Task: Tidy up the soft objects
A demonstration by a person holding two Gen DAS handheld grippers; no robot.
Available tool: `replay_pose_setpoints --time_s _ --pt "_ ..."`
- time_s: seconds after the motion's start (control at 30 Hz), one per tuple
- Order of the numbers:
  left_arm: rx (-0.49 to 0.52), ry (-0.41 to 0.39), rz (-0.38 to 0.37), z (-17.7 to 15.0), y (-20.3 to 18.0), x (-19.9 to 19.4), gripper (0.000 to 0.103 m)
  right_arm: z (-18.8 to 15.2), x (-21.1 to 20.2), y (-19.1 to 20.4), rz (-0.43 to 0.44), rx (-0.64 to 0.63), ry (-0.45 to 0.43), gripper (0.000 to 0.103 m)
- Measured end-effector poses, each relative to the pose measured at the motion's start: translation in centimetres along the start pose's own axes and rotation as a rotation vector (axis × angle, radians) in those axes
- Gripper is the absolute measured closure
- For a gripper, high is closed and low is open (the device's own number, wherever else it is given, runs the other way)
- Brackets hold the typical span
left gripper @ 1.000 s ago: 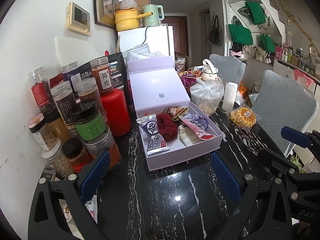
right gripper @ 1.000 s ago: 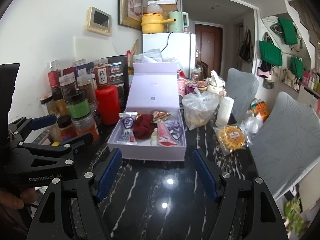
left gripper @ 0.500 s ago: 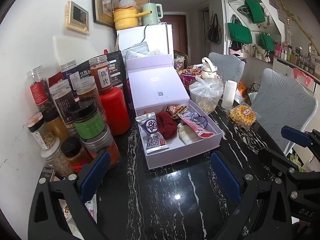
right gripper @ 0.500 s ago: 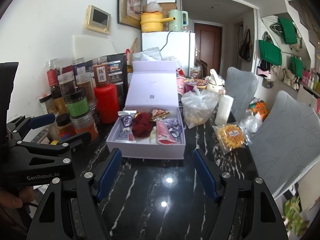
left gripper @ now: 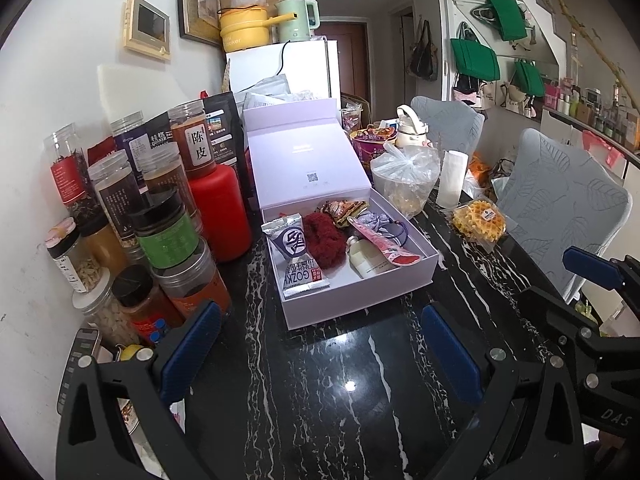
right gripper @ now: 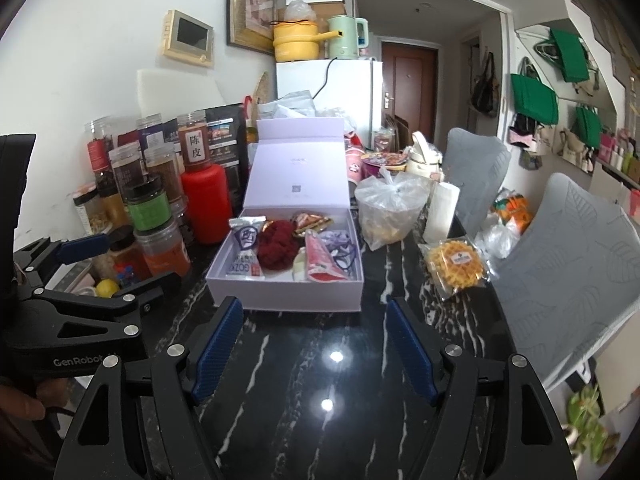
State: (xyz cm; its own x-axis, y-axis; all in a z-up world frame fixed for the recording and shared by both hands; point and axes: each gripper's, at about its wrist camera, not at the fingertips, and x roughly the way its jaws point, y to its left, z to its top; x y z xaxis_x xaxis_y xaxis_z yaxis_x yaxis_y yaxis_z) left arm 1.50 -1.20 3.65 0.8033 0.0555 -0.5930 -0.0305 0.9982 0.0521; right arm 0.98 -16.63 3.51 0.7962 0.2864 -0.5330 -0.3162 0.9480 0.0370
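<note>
An open lavender box (left gripper: pixel 352 300) (right gripper: pixel 280 294) stands on the black marble table with its lid upright. Inside lie a dark red fluffy scrunchie (left gripper: pixel 324 238) (right gripper: pixel 278 246), a silver snack packet (left gripper: pixel 296 252), a pink pouch (left gripper: pixel 384 242) (right gripper: pixel 320 260), a small white bottle (left gripper: pixel 368 260) and a purple cord bundle (left gripper: pixel 384 224). My left gripper (left gripper: pixel 320 320) is open and empty just short of the box's front wall. My right gripper (right gripper: pixel 314 306) is also open with nothing between its fingers, in front of the same wall.
Several spice jars (left gripper: pixel 168 232) and a red bottle (left gripper: pixel 222 216) crowd the left side by the wall. A tied plastic bag (right gripper: pixel 390 208), a wrapped waffle (right gripper: pixel 456 266) and a white roll (right gripper: pixel 442 212) sit right of the box. Grey chairs (right gripper: pixel 568 248) line the table's right edge.
</note>
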Motion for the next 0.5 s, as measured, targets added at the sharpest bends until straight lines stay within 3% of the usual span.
replay_pose_setpoints --time_s 0.5 --pt "-0.007 0.001 -0.009 -0.37 -0.04 0.34 0.001 -0.55 0.24 -0.18 0.000 0.010 0.011 0.028"
